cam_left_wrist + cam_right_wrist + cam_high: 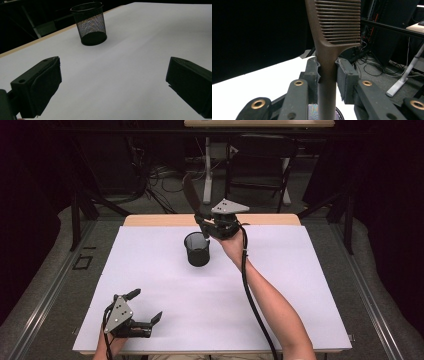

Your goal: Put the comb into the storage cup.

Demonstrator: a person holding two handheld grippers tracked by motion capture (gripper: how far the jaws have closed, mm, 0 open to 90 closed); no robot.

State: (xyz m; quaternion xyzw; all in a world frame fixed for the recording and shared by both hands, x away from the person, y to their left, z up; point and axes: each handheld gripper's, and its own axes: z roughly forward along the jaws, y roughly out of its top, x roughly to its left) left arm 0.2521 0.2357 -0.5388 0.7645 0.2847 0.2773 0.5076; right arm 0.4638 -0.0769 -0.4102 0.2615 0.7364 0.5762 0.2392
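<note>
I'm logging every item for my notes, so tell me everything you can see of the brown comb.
The comb is dark brown with a matte, plastic-looking surface. It has a long straight handle that widens into a head with one row of fine, close-set teeth along one side. It stands roughly upright, teeth end up, gripped on the handle by the right claw, whose two pads press it from both sides. The lower end of the handle points down toward the black mesh cup, above the white table; whether it reaches into the cup cannot be told.
</note>
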